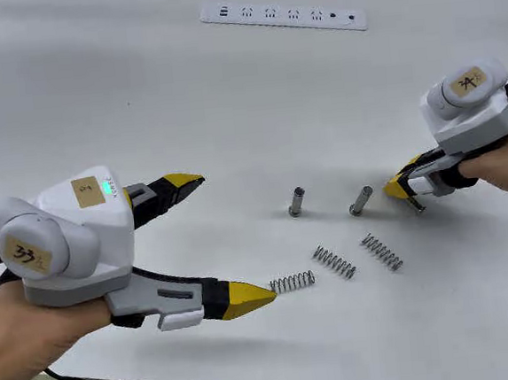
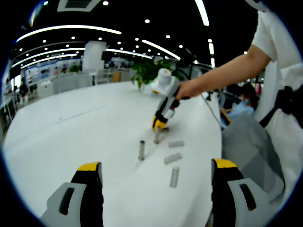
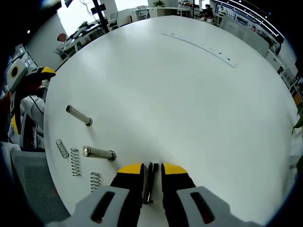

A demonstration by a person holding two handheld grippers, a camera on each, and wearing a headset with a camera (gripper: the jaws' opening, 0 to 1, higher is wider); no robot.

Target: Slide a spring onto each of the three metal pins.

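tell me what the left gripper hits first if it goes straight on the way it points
Probably the nearest spring: it lies just ahead between the left gripper's open jaws, and in the head view one jaw tip is almost at its end. Depth is unclear.

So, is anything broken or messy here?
Nothing looks broken or messy. Three springs lie loose on the table, two pins stand upright nearby, and the right tool pinches the third pin. No spring is on a pin yet.
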